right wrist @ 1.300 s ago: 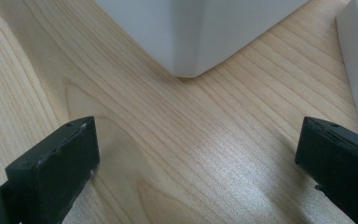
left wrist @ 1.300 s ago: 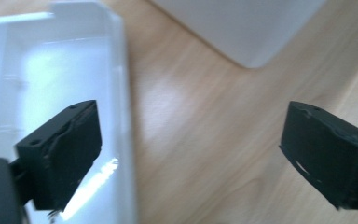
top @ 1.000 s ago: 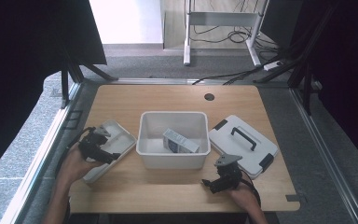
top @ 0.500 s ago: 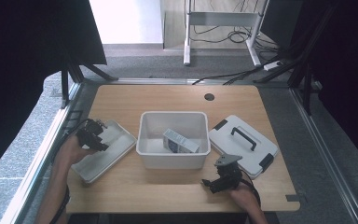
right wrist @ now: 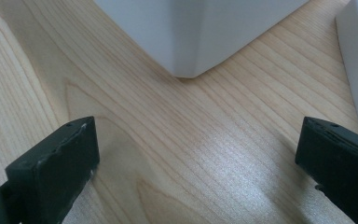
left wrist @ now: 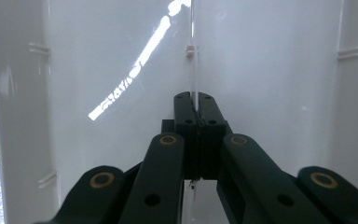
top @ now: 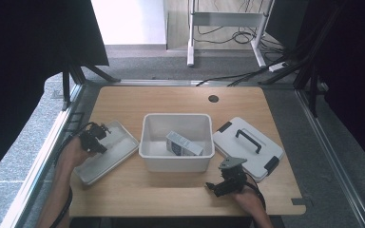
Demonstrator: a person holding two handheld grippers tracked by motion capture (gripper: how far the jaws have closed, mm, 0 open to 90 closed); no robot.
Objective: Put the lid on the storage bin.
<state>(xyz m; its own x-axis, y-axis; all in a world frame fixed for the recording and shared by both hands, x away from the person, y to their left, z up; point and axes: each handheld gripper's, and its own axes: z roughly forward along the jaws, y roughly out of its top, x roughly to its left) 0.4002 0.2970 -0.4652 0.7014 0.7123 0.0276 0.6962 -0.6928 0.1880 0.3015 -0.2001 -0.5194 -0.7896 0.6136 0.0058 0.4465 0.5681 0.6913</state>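
At table's left edge: left gripper point(top: 95, 137) clenched on thin clear rib of white tray point(top: 119, 147), jaws just closing. Right gripper point(right wrist: 198, 154) released, resting on wooden table point(right wrist: 168, 154) near white bin point(top: 177, 161).

1 tray point(top: 105, 156) – 1 bin point(top: 177, 142) – 1 lid point(top: 248, 147) – 1 box point(top: 184, 143) – 2 claws.

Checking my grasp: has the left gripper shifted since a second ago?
Yes. The left gripper moved away from the person along the tray, toward its far end, jaws closing on its rim.
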